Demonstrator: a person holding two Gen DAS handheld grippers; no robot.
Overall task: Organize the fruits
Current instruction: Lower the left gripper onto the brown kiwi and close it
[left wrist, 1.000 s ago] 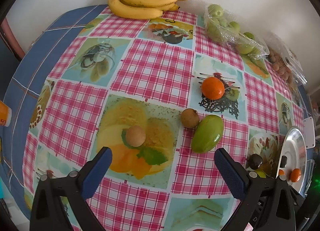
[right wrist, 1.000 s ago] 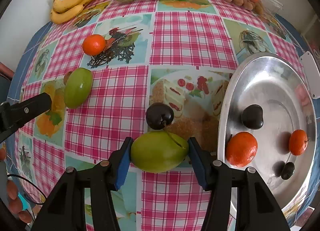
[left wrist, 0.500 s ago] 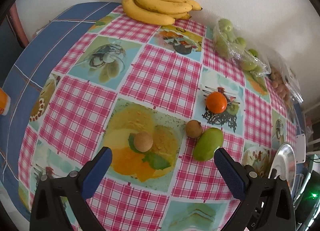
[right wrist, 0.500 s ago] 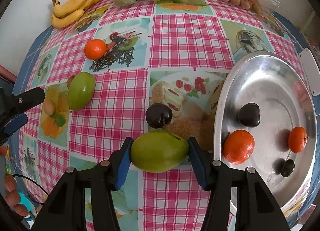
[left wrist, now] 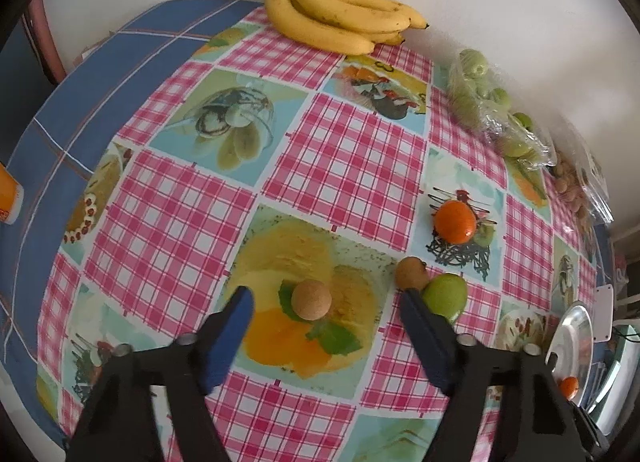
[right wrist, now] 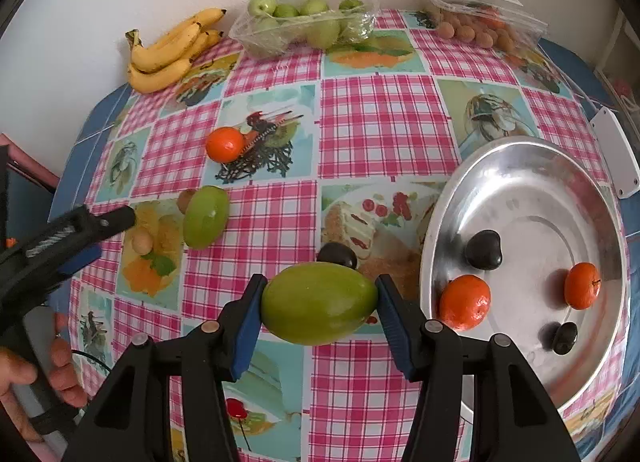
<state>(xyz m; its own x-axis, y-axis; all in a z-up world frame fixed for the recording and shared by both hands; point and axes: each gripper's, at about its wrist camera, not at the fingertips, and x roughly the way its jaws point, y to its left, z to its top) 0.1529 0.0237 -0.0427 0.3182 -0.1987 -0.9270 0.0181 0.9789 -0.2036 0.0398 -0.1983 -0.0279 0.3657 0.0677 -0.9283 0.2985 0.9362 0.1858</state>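
My right gripper (right wrist: 320,304) is shut on a green mango (right wrist: 318,302), held above the checked tablecloth just left of the steel tray (right wrist: 520,165). The tray holds two oranges (right wrist: 466,302) and two dark plums (right wrist: 484,250). Another dark plum (right wrist: 338,256) lies just beyond the held mango. My left gripper (left wrist: 326,304) is open, its fingers on either side of a small tan round fruit (left wrist: 311,299) on the cloth. A second green mango (left wrist: 446,296), a brown round fruit (left wrist: 411,272) and an orange (left wrist: 455,221) lie to its right.
A bunch of bananas (left wrist: 340,17) lies at the back by the wall. A bag of green apples (right wrist: 304,23) and a clear box of small brown fruits (right wrist: 480,21) sit along the back edge. A white object (right wrist: 618,157) lies beyond the tray.
My left gripper has moved forward and down so its fingers now flank the tan fruit. My right gripper has lifted the green mango up from the cloth.
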